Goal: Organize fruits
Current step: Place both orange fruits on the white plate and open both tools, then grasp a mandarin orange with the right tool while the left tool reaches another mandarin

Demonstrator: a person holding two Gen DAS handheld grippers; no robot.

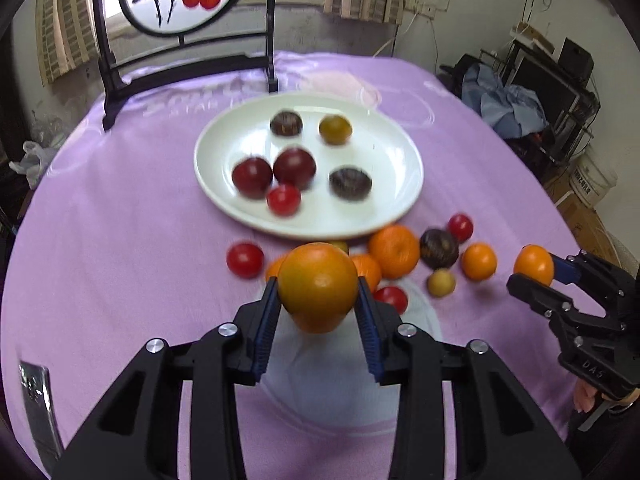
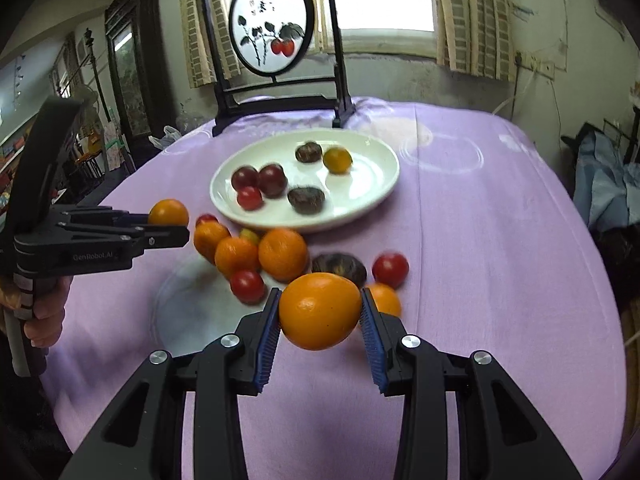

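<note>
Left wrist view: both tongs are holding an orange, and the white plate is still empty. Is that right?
Not quite. The left tongs and the right tongs each hold an orange, but the white plate is not empty: the left wrist view shows six small fruits on it, among them a red tomato.

A loose cluster of fruit point(image 2: 256, 256) lies on the tabletop point(image 2: 500, 240) just before the white plate point(image 2: 360, 208), blocking the near rim. The plate's right half point(image 1: 384, 168) is bare; 6 fruits crowd its left and middle. A framed screen point(image 2: 276, 36) stands behind the plate. The cloth to the right of the plate is open, and so is the cloth nearest both cameras.
</note>
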